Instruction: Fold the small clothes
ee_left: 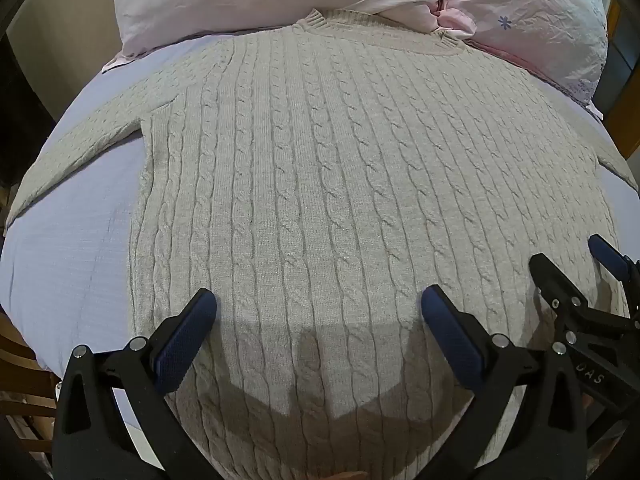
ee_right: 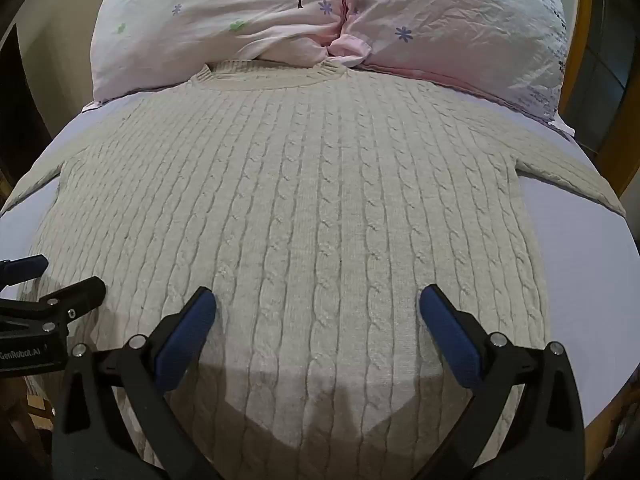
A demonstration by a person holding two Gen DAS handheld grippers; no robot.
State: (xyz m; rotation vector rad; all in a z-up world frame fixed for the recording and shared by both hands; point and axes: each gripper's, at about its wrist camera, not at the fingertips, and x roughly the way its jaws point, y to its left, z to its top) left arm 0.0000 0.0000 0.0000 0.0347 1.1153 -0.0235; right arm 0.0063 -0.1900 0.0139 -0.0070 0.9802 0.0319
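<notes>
Hovering wide apart, holding nothing: left gripper [ee_left: 319,312] and right gripper [ee_right: 318,310], above flat-lying beige cable-knit sweater [ee_left: 320,184] on pale lilac bedsheet [ee_left: 72,248].

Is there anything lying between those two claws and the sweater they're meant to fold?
Nothing visible. The sweater lies spread flat on the bed, and both the left claw and right claw hang open directly over its lower part.

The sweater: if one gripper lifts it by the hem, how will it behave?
The sweater is likely floppy: it lies flat, following the sheet. Its thick cable knit suggests some weight, so it may sag and stretch. The textured knit probably grips the pads well.
</notes>
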